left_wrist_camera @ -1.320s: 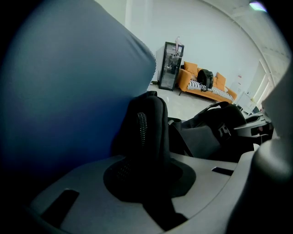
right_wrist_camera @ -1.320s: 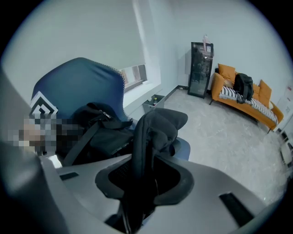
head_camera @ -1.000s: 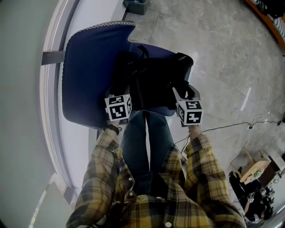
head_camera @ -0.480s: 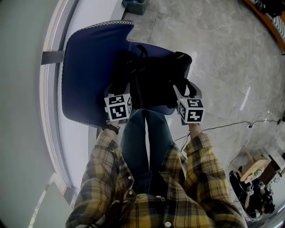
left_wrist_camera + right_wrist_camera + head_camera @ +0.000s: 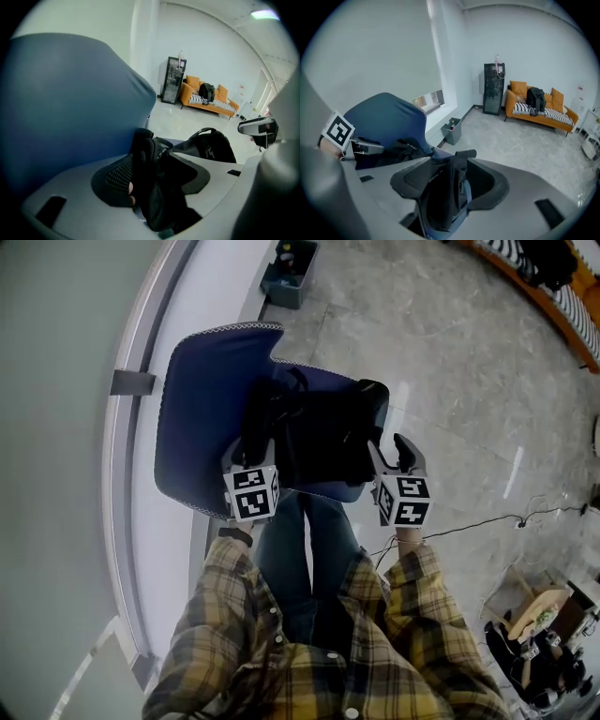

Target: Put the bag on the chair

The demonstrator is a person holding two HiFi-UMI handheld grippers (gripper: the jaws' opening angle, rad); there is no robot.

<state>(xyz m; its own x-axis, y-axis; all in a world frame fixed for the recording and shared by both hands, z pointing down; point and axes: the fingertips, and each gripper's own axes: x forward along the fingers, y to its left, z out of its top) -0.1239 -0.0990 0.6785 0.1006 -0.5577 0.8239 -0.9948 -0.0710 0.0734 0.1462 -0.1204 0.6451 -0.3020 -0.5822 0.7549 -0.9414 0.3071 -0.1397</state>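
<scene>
A black bag (image 5: 319, 432) lies on the seat of the blue chair (image 5: 202, 409). My left gripper (image 5: 247, 452) hangs over the bag's near left edge; my right gripper (image 5: 392, 454) is at its near right end. Both jaws have just been opening and now stand wide. In the left gripper view a black fold of the bag (image 5: 146, 157) shows between the jaws of the left gripper (image 5: 157, 180), with the pads off it. In the right gripper view the bag's end (image 5: 449, 180) stands between the jaws of the right gripper (image 5: 450, 190), also loose.
A grey bin (image 5: 288, 266) stands on the floor beyond the chair, by the window ledge (image 5: 131, 437). An orange sofa (image 5: 539, 110) and a dark cabinet (image 5: 493, 89) line the far wall. A cable (image 5: 469, 507) runs across the floor at right. My legs (image 5: 300, 540) touch the chair's front.
Both grippers have lifted and drawn back a little from the bag, with their jaws wider than before. The bag stays on the seat.
</scene>
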